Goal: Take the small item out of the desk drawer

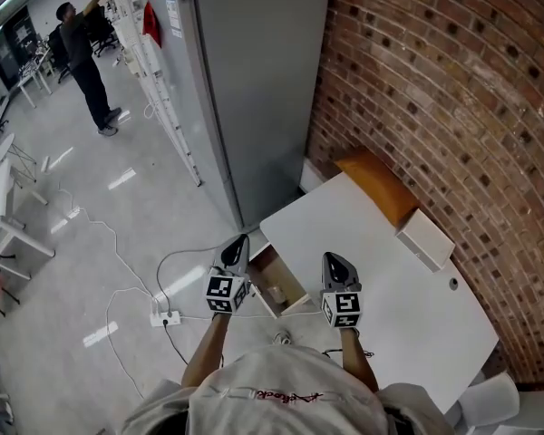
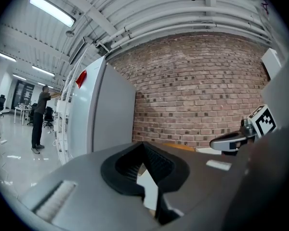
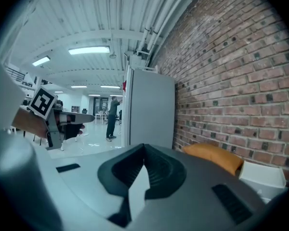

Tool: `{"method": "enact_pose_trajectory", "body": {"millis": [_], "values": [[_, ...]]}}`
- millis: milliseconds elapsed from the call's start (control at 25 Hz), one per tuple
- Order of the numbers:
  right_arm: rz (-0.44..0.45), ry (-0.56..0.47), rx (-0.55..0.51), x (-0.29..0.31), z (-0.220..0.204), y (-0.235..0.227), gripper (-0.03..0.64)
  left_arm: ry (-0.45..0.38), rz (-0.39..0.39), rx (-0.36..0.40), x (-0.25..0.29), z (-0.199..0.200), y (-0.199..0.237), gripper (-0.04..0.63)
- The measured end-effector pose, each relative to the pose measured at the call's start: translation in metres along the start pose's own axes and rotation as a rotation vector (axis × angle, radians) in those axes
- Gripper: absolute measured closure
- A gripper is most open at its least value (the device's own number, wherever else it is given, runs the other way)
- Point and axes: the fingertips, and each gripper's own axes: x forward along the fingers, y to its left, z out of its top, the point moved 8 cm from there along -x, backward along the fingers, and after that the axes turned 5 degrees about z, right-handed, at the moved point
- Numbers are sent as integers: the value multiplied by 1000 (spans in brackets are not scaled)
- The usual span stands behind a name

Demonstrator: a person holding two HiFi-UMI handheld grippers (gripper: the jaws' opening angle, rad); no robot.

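Note:
The desk drawer (image 1: 288, 285) stands pulled out at the left side of the white desk (image 1: 394, 288), showing a wooden inside. A small pale item (image 1: 275, 292) lies in it. My left gripper (image 1: 241, 241) hovers just left of the drawer, over the floor, with its jaws together and nothing in them. My right gripper (image 1: 332, 257) hangs over the desk top right of the drawer, also shut and empty. In the left gripper view its jaws (image 2: 143, 146) meet at a point. The right gripper view shows the same (image 3: 144, 149).
A tall grey cabinet (image 1: 254, 80) stands beyond the desk, against the brick wall (image 1: 453, 89). An orange cushion (image 1: 378, 184) and a white box (image 1: 425, 239) lie at the desk's far edge. A power strip (image 1: 164, 318) with cables lies on the floor. A person (image 1: 86, 62) stands far off.

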Motion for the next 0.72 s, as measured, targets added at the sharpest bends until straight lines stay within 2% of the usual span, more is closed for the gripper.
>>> {"method": "enact_pose_trajectory", "body": {"millis": [360, 720], "values": [[58, 24, 15, 50, -9, -18, 604, 40, 14, 11, 36, -11, 11, 588], [98, 48, 26, 72, -13, -2, 604, 64, 15, 3, 39, -17, 21, 588]]}}
